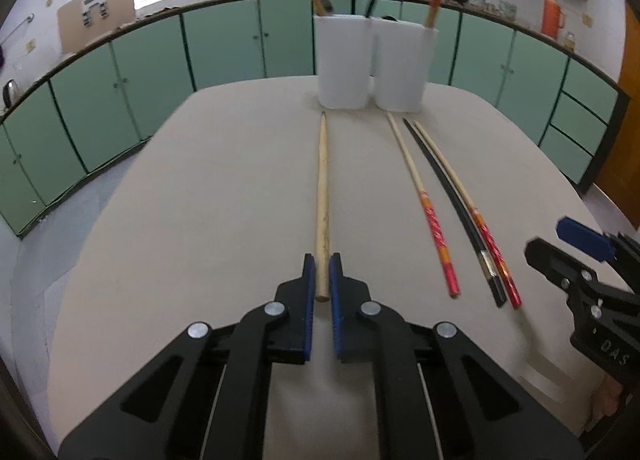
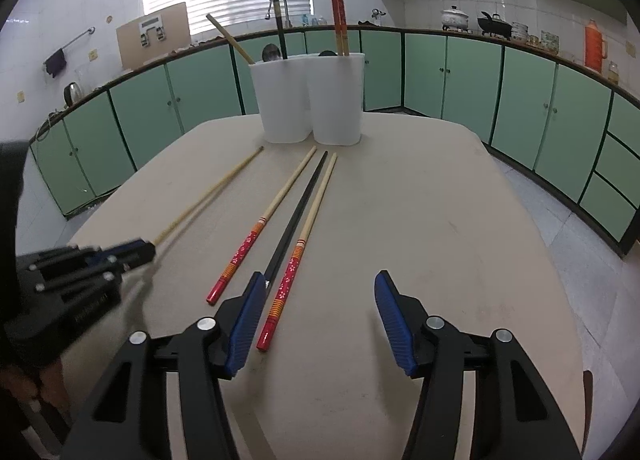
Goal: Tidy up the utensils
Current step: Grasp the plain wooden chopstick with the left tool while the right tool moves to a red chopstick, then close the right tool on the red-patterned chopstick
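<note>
Four chopsticks lie on the table (image 1: 200, 200); others already stand in the two white holders (image 1: 344, 60) at 12 o'clock, so much remains. The left gripper (image 1: 319, 276) clenches the thick end of the plain chopstick (image 1: 322, 188). At 2 o'clock lie two red-handled chopsticks (image 2: 244, 248) flanking a black one (image 2: 296, 212). The right gripper (image 2: 320, 312) hangs released, a detail only its own camera shows.

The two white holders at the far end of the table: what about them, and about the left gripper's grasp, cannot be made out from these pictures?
- White holders: opaque walls hide the lower ends of the standing chopsticks, both views.
- Dark rounded shapes behind the rims: right wrist view, mostly hidden; unidentifiable.
- Left gripper around the plain wooden chopstick: pad contact unclear; blurred in the right wrist view.
</note>
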A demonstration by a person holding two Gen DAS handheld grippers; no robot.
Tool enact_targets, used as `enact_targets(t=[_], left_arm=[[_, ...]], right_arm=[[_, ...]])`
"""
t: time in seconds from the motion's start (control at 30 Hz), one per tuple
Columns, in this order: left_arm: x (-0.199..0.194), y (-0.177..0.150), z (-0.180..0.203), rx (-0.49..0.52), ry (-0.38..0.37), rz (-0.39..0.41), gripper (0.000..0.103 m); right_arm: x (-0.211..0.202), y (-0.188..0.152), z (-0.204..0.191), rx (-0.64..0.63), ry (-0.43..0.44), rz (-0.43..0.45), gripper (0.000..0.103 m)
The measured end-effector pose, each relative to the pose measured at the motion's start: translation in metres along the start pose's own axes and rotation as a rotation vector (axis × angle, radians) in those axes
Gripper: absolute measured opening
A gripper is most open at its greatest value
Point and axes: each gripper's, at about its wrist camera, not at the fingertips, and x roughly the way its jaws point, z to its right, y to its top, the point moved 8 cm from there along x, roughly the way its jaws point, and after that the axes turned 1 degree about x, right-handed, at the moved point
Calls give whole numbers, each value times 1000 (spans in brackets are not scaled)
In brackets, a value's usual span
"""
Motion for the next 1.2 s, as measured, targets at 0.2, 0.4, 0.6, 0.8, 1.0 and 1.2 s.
enact_targets(t=[0.2,0.4,0.6,0.8,1.0,1.2], left_arm=[[9,0,-17,-38,28,-20,6],[13,-2,-27,-73,26,-49,7],[14,-2,-26,-77,25,-47,7],[15,-1,-23,-66,17,-48,7],[13,-3,-25,-67,14,-46,7],[12,-3,-25,-55,14,-46,7]], right_arm=[[2,-3,-1,-7,4,-17,51],[4,-14,-7,-34,20,-57,38],[7,-16,-11,-30,25,-64,38],[12,-15,-17,-21,1,-64,35],[16,-17,-15,0,-22,-79,17],[17,-16,-1,67,-34,-81,6]])
